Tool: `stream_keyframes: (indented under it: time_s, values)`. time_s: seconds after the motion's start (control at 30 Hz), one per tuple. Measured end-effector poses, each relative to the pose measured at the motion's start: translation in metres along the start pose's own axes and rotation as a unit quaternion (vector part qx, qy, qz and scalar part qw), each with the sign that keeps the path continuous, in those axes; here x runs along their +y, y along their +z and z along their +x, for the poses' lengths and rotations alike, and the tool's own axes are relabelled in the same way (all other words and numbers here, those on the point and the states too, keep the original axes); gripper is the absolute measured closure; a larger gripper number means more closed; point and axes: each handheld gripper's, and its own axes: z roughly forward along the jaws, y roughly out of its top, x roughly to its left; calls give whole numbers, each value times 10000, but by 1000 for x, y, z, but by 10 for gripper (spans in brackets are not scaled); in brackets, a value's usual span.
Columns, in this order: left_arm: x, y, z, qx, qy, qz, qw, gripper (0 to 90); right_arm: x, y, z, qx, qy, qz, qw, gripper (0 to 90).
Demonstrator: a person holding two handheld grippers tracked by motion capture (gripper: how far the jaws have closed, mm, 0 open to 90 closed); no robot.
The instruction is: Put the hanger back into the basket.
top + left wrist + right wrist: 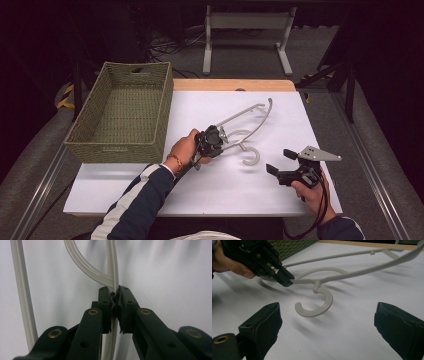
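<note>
left gripper (115, 302) clamped on hanger (248, 123) | right gripper (281, 161) wide, apart | table (200, 190)

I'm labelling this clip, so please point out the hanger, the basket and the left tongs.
hanger (251, 157): high view, on its hook.
basket (116, 145): high view, on its near wall.
left tongs (115, 305): left gripper view, between the tips shut on the hanger's bar.
</note>
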Motion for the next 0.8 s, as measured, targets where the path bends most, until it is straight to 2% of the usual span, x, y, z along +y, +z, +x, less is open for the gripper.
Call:
stream_keyframes:
  time_s: [0.07, 0.17, 0.23, 0.37, 0.6, 0.8]
  values:
    - [0, -6, 1, 122, -64, -199, 9997, 820, 1, -3, -2, -29, -6, -76, 10000, 77]
    - [-1, -14, 2, 239, -167, -485, 9984, 820, 3, -13, -5, -273, 30, -305, 9992, 78]
    - [-2, -18, 2, 331, -190, -585, 9976, 820, 4, -17, -9, -515, 71, -464, 9976, 79]
    - [-3, -28, 3, 431, -197, -887, 9949, 820, 3, -23, -14, -800, 239, -685, 9941, 83]
    - [2, -42, -2, 579, -134, -1173, 9913, 820, 1, -19, -15, -825, 230, -594, 9946, 82]
    - [7, -60, -4, 775, -92, -1448, 9864, 821, 1, -18, -15, -833, 223, -556, 9947, 81]
